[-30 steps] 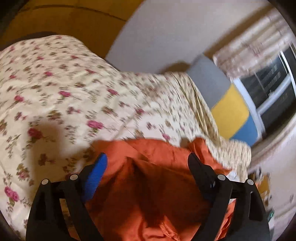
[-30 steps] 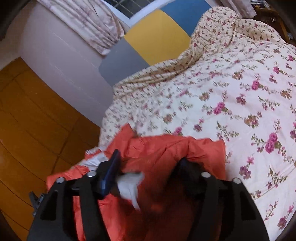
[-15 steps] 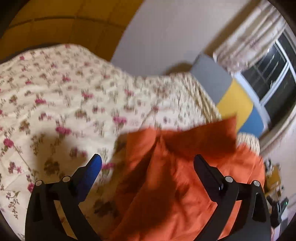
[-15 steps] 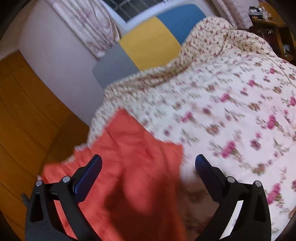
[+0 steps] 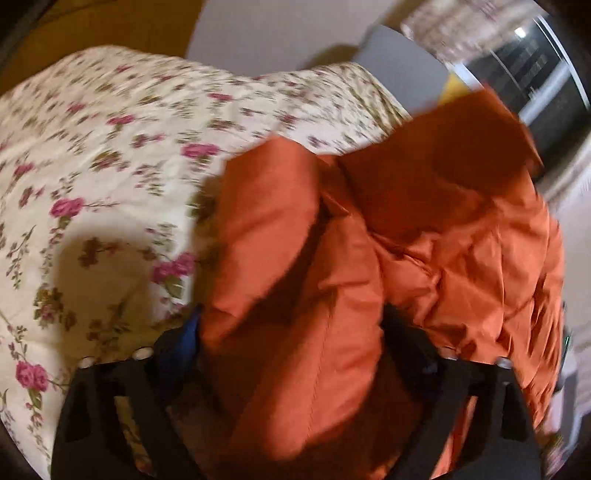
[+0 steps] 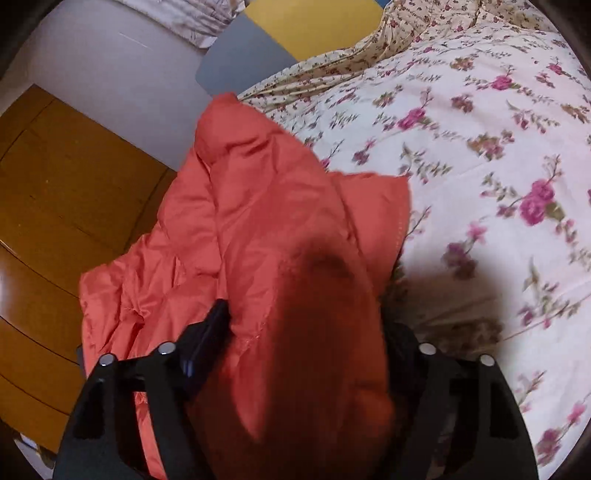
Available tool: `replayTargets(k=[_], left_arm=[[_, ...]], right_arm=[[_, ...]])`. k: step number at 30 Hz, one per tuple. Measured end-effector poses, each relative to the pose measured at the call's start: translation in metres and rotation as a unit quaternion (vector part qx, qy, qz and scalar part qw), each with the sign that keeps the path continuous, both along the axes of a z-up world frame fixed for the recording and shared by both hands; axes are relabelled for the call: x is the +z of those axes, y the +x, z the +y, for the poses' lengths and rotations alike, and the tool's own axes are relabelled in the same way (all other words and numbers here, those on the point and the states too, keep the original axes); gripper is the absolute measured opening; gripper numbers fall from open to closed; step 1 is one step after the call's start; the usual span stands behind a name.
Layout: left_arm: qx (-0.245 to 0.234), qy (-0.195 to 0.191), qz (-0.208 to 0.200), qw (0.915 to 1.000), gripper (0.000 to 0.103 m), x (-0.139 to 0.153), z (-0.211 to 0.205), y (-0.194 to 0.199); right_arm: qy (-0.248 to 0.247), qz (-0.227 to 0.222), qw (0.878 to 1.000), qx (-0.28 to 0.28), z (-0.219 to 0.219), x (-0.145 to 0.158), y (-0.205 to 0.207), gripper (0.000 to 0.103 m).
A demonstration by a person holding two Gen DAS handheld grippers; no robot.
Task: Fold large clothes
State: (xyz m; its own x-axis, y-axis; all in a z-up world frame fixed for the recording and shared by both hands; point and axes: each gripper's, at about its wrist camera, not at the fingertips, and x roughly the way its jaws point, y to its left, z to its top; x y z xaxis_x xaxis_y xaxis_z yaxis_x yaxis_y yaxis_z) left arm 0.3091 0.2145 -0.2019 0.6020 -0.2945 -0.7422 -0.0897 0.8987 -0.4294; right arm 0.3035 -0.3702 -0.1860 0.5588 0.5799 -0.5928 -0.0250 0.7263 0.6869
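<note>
A home bedroom, judging by the bed (image 6: 480,147) under a rose-print quilt (image 5: 110,166), padded grey and yellow headboard (image 6: 280,40), floral curtains (image 6: 192,18), dark window (image 5: 535,74) and wooden floor (image 6: 55,184).

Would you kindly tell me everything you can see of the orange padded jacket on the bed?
The orange padded jacket is a puffy, slightly shiny quilted garment with stitched seams, crumpled and bunched rather than flat. It lies on the floral cream bedspread near the bed's edge. A thick fold sits between the fingers of the left gripper, another between those of the right gripper; both sets of jaws are closing on it. Sleeves or a zip cannot be told apart.
</note>
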Motion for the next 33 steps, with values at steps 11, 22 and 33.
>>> replayTargets(k=[11,22,33], left_arm=[[-0.054,0.001,-0.011,0.9985,0.052,0.004,-0.022,-0.053],[-0.071,-0.017,-0.021,0.9971,0.052,0.003,-0.040,-0.141],[0.027,0.018,-0.080,0.9963,0.095,0.054,0.001,-0.172]], right_arm=[[0.022,-0.005,1.000,0.007,-0.007,0.004,-0.049,0.048],[0.029,-0.008,0.999,-0.012,-0.038,0.008,-0.138,0.049],[-0.097,-0.085,0.989,-0.066,-0.058,0.064,-0.168,0.094]])
